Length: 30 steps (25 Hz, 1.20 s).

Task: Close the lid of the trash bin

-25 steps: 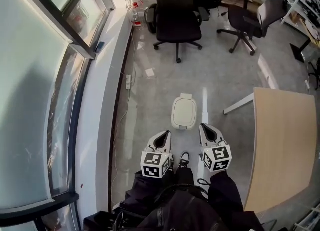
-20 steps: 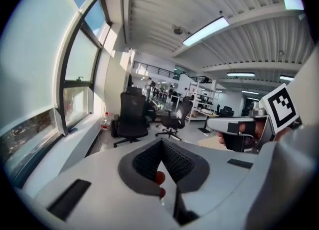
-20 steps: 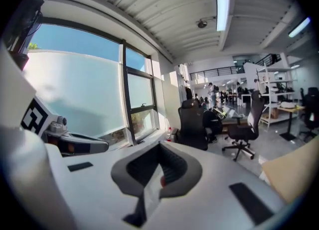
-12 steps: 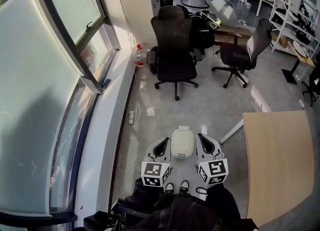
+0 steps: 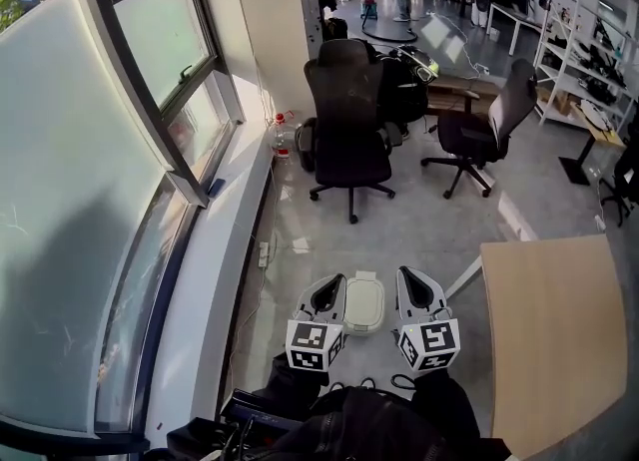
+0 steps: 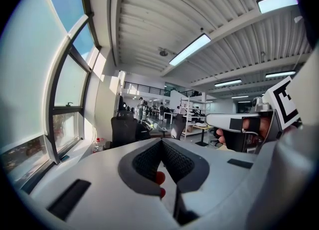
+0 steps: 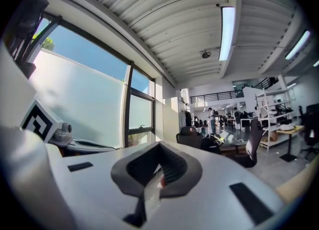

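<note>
The trash bin [image 5: 365, 327] stands on the grey floor [image 5: 429, 225] straight ahead of the person at twelve o'clock, close to their feet. The black office chair [image 5: 347, 120] is well beyond it on the same line, and the pale wooden table [image 5: 551, 334] is off at three o'clock. In the head view the bin shows between the two tools. The left gripper [image 5: 326, 287] is at its nine o'clock side and the right gripper [image 5: 412, 286] at its three o'clock side. Both are held up and pointing level into the room, well above the bin rather than on it. Each gripper's own view shows its ribbed pads brought together with nothing between them.

The lid [image 5: 364, 299] looks to lie flat on the bin, though it is small from up here and I can't say whether it is fully seated.

The bin looks like light, smooth white plastic with a stiff hinged lid that should need little force. I'd press on top of the lid near its free edge, away from the hinge, since the bin may skid on that glossy floor.
</note>
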Each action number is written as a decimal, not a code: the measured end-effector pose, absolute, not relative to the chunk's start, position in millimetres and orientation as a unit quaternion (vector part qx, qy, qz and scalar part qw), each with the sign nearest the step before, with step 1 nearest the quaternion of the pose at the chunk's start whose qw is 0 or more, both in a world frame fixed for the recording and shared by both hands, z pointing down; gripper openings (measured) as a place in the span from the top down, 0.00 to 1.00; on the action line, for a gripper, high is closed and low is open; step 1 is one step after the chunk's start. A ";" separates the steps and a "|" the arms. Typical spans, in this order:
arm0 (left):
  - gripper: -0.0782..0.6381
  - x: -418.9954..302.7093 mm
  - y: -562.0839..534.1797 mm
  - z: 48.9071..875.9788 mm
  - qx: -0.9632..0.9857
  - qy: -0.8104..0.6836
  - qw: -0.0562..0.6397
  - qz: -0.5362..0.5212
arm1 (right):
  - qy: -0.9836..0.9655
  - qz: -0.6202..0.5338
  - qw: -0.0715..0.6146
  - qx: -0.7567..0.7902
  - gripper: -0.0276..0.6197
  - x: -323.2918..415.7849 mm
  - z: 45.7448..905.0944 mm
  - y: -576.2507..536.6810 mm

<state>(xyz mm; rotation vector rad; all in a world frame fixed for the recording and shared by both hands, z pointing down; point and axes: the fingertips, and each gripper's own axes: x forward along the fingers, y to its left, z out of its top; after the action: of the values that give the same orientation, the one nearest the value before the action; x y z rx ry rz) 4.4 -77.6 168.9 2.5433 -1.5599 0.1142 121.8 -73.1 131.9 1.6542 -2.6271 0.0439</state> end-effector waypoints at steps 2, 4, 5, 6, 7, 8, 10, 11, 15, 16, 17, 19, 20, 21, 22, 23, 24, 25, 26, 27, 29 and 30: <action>0.90 6.9 -79.9 164.0 0.851 -0.518 0.073 0.035 | -0.846 0.010 0.013 0.532 0.95 122.3 125.7 -74.2; 0.90 9.9 -82.1 160.8 0.854 -0.515 0.070 0.033 | -0.846 0.005 0.008 0.533 0.95 122.6 120.9 -75.4; 0.90 11.5 -83.0 160.0 0.854 -0.514 0.069 0.032 | -0.846 0.004 0.007 0.533 0.95 123.1 119.4 -75.9; 0.90 13.4 -83.6 159.5 0.855 -0.514 0.069 0.032 | -0.846 0.003 0.006 0.533 0.95 124.0 118.6 -76.4; 0.90 15.4 -84.2 159.0 0.855 -0.513 0.069 0.032 | -0.846 0.003 0.006 0.533 0.95 125.4 118.1 -76.9; 0.90 17.5 -85.0 158.3 0.855 -0.513 0.068 0.032 | -0.846 0.003 0.005 0.533 0.95 127.0 117.6 -77.4; 0.90 21.3 -86.6 156.5 0.856 -0.511 0.066 0.031 | -0.846 0.002 0.006 0.534 0.95 130.3 116.0 -78.5; 0.90 22.5 -87.4 155.3 0.857 -0.511 0.065 0.030 | -0.845 0.000 0.006 0.534 0.95 131.6 114.9 -79.1; 0.90 23.2 -91.4 152.9 0.856 -0.513 0.064 0.027 | -0.846 -0.004 0.006 0.534 0.95 132.6 112.1 -82.0; 0.90 23.0 -91.9 153.1 0.855 -0.513 0.064 0.027 | -0.846 -0.004 0.006 0.534 0.95 132.6 112.6 -82.4; 0.90 22.9 -91.9 153.5 0.855 -0.514 0.064 0.027 | -0.846 -0.004 0.007 0.533 0.95 132.5 113.5 -82.4; 0.90 22.7 -91.7 153.8 0.854 -0.515 0.064 0.027 | -0.847 -0.003 0.007 0.531 0.95 132.0 114.6 -82.1; 0.90 22.4 -91.8 153.7 0.854 -0.516 0.064 0.027 | -0.848 -0.004 0.007 0.530 0.95 131.5 114.3 -82.0; 0.90 21.9 -91.8 153.6 0.853 -0.517 0.064 0.027 | -0.849 -0.004 0.007 0.528 0.95 130.8 113.8 -81.8; 0.90 21.4 -91.5 153.7 0.853 -0.517 0.064 0.027 | -0.850 -0.005 0.007 0.527 0.95 130.2 113.7 -81.2; 0.90 21.3 -91.0 154.1 0.853 -0.517 0.064 0.027 | -0.850 -0.005 0.007 0.527 0.95 129.7 113.9 -80.5; 0.90 21.5 -90.8 154.6 0.853 -0.517 0.065 0.026 | -0.850 -0.005 0.008 0.526 0.95 129.5 114.3 -80.1; 0.90 21.9 -91.1 155.1 0.853 -0.517 0.065 0.026 | -0.851 -0.005 0.008 0.525 0.95 129.4 114.6 -80.2; 0.90 22.4 -91.8 155.4 0.853 -0.517 0.066 0.027 | -0.851 -0.005 0.009 0.524 0.95 129.2 114.6 -80.7; 0.90 22.9 -92.5 155.6 0.853 -0.517 0.066 0.027 | -0.852 -0.004 0.009 0.523 0.95 129.1 114.6 -81.1; 0.90 24.1 -92.8 156.0 0.854 -0.516 0.067 0.029 | -0.852 -0.004 0.009 0.523 0.95 129.6 114.6 -81.0; 0.90 24.5 -92.6 156.5 0.854 -0.516 0.068 0.029 | -0.852 -0.004 0.008 0.523 0.95 130.1 114.8 -80.6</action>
<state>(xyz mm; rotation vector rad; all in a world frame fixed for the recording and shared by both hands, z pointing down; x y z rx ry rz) 24.5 -92.6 156.5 2.5721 -1.5538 0.0863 130.1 -80.6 114.8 1.6350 -2.6641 -0.0124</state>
